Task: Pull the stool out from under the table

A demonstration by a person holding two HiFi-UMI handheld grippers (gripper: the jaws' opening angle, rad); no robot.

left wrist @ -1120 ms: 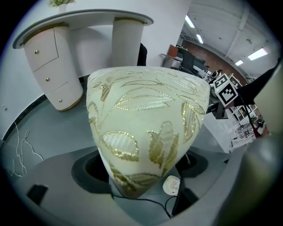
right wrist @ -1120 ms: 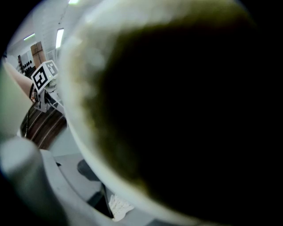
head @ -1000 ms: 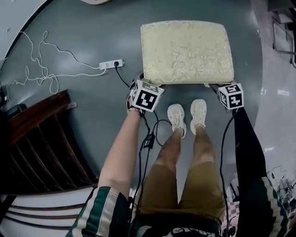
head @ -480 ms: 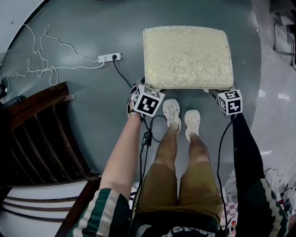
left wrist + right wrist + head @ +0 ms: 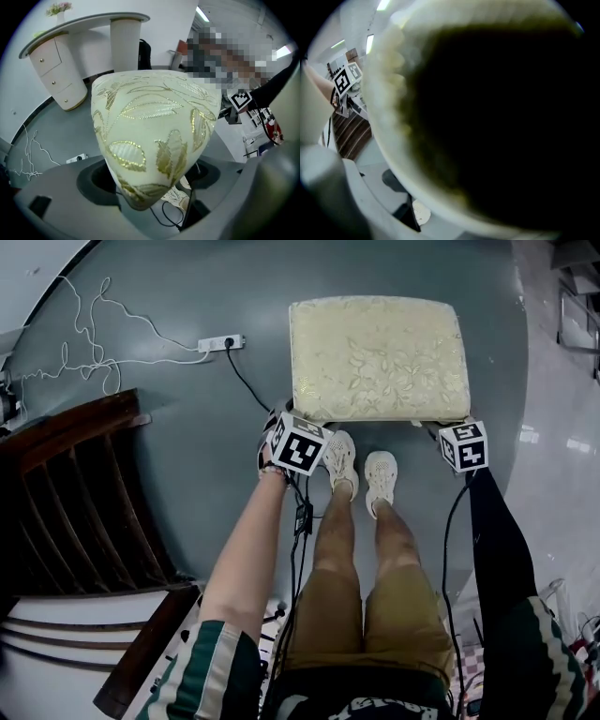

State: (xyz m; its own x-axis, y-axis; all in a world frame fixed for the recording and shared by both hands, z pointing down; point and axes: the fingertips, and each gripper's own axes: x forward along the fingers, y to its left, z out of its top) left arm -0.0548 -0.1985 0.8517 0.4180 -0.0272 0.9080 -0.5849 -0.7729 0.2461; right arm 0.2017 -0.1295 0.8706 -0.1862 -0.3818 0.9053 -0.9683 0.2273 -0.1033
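Note:
The stool [image 5: 375, 357] has a cream cushion with a gold leaf pattern and stands on the grey floor in front of my feet. In the head view my left gripper [image 5: 292, 420] is at its near left corner and my right gripper [image 5: 449, 425] at its near right corner. The left gripper view shows the cushion corner [image 5: 150, 126] wedged between the jaws, so the left gripper [image 5: 151, 190] is shut on it. The right gripper view is almost filled by the cushion's edge [image 5: 393, 93], dark and blurred, with that gripper closed round it. The stool's legs are hidden.
A white power strip [image 5: 220, 342] with a tangled white cable [image 5: 84, 343] lies left of the stool. A dark wooden slatted frame [image 5: 84, 493] stands at the left. My shoes [image 5: 361, 470] are just behind the stool. A white dressing table [image 5: 61, 70] stands further off.
The stool has slid towards me, away from the power strip, with both grippers still on its near corners. My feet have stepped back.

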